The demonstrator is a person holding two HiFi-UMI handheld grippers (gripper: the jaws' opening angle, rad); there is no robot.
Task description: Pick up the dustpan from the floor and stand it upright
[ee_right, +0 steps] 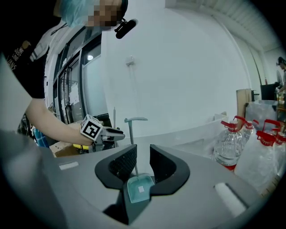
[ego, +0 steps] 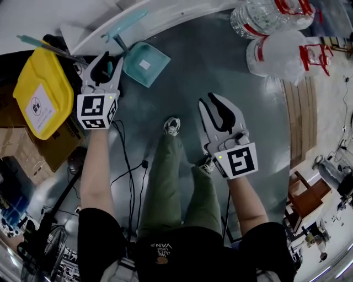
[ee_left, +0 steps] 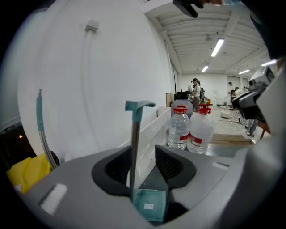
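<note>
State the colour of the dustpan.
Teal dustpan, with a small white label on the pan; shows best in the head view.

Dustpan: upright on the floor, far and left of centre, just in front of the board.
Board: along the far edge, behind the dustpan.
Left gripper: just left of the dustpan.
Right gripper: right of centre, nearer, well apart from the dustpan.
Bin: far left, left of the left gripper.
Box: just near of the bin.
Bottles: far right, side by side.
Pallet: right edge, nearer than the bottles.
Cables: on the floor, near left.
</note>
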